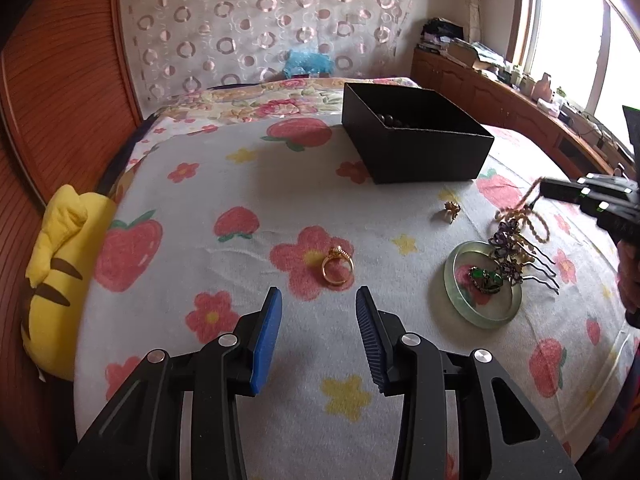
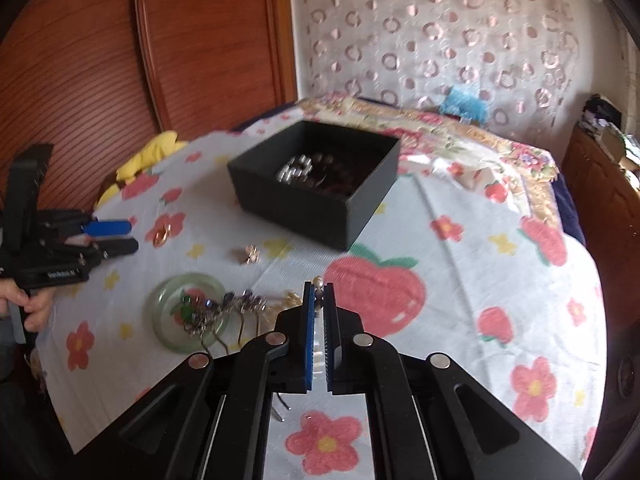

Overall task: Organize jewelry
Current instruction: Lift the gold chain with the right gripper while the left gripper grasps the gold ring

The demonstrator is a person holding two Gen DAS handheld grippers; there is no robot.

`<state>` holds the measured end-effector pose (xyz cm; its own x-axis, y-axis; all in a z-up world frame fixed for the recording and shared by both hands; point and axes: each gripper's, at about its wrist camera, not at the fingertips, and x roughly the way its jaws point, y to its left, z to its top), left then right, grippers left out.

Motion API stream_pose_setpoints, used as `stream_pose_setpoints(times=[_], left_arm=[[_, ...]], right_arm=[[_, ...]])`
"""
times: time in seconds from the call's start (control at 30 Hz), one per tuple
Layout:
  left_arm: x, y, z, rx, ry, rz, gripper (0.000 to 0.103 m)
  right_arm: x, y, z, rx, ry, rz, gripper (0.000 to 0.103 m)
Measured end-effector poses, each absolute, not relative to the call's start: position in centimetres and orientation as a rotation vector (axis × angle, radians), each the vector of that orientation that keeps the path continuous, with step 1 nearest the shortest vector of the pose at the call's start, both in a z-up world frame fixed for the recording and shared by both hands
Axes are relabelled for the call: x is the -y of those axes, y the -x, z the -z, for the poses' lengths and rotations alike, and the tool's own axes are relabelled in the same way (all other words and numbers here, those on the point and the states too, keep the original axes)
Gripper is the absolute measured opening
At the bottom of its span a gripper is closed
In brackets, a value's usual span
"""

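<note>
My left gripper point(image 1: 319, 300) is open and empty, just short of a gold ring point(image 1: 337, 268) on the flowered cloth; it also shows in the right wrist view point(image 2: 120, 236). My right gripper point(image 2: 319, 294) is shut on a beaded necklace point(image 2: 318, 286), whose strand point(image 1: 528, 210) trails down beside a pale green bangle point(image 1: 452, 280). Inside the bangle lies a green-stone ring point(image 1: 486, 278). A purple hair comb point(image 1: 516, 248) rests across the bangle's rim. A small gold piece point(image 1: 451, 211) lies nearer the black open box point(image 1: 424, 160), which holds beads point(image 2: 308, 170).
A yellow plush toy point(image 1: 60, 272) lies at the bed's left edge by the wooden headboard point(image 1: 60, 100). A wooden cabinet with clutter point(image 1: 500, 88) runs under the window on the right. A blue object point(image 1: 308, 62) sits by the curtain behind.
</note>
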<state>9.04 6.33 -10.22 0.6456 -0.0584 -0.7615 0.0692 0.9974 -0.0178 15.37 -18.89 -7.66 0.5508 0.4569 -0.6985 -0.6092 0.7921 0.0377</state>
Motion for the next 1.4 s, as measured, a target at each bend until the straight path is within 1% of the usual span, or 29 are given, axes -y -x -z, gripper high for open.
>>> stream_pose_setpoints(times=[0.13, 0.17, 0.2, 0.83, 1.17, 1.27, 1.33, 1.4], left_arm=[[-5.7, -9.9, 10.2, -0.878, -0.042, 0.081, 0.039], [-5.6, -10.0, 10.3, -0.88, -0.047, 0.081, 0.043], [-5.4, -10.3, 10.3, -0.885, -0.056, 0.083, 0.045], [-5.0, -12.3, 11.0, -0.934, -0.069, 0.083, 0.044], [-5.1, -12.3, 11.2, -0.914, -0.055, 0.088, 0.044], [-5.2, -12.2, 11.2, -0.908, -0.053, 0.089, 0.042], [-5.4, -12.2, 11.2, -0.902, -0.051, 0.089, 0.038], [-5.5, -12.2, 11.2, -0.901, -0.048, 0.088, 0.031]], right_arm=[[19.5, -15.3, 6.1, -0.718, 0.202, -0.625, 0.005], [19.6, -15.3, 5.7, -0.71, 0.2, -0.624, 0.005], [19.8, -15.3, 5.4, -0.704, 0.199, -0.622, 0.005], [20.9, -14.5, 1.0, -0.609, 0.221, -0.584, 0.005], [20.9, -14.1, -2.6, -0.544, 0.236, -0.578, 0.005], [20.9, -14.2, -3.6, -0.53, 0.24, -0.573, 0.005], [21.0, -14.3, -4.1, -0.523, 0.244, -0.572, 0.005], [20.9, -14.2, -4.5, -0.515, 0.246, -0.572, 0.005]])
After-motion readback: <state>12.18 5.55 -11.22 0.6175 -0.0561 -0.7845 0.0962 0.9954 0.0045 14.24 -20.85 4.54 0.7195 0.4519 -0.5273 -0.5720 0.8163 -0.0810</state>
